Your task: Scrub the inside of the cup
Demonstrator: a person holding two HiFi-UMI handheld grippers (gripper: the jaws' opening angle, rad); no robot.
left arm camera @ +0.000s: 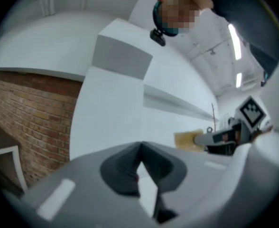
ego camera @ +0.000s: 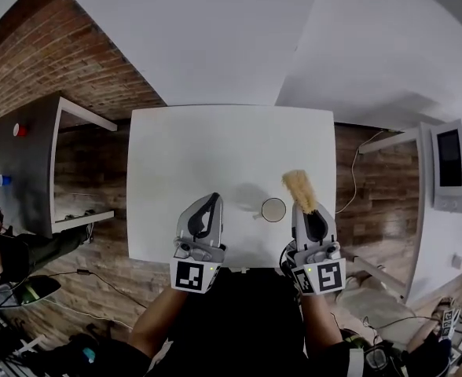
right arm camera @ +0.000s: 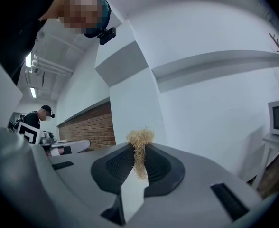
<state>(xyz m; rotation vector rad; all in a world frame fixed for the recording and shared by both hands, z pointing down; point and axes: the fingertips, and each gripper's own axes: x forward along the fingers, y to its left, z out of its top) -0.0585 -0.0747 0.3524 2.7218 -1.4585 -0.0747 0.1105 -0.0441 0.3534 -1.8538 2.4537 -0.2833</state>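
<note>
Cup (ego camera: 273, 210) upright on table (ego camera: 215, 148).

A white table (ego camera: 215, 148) bears one cup (ego camera: 273, 210) near its edge.

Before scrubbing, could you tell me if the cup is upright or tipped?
Upright: the head view shows the cup standing on the table, round mouth facing up.

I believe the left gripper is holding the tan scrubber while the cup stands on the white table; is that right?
Not quite: the tan scrubber is clamped in the right gripper, as the right gripper view shows; the left gripper is shut on nothing. The cup does stand on the white table.
</note>
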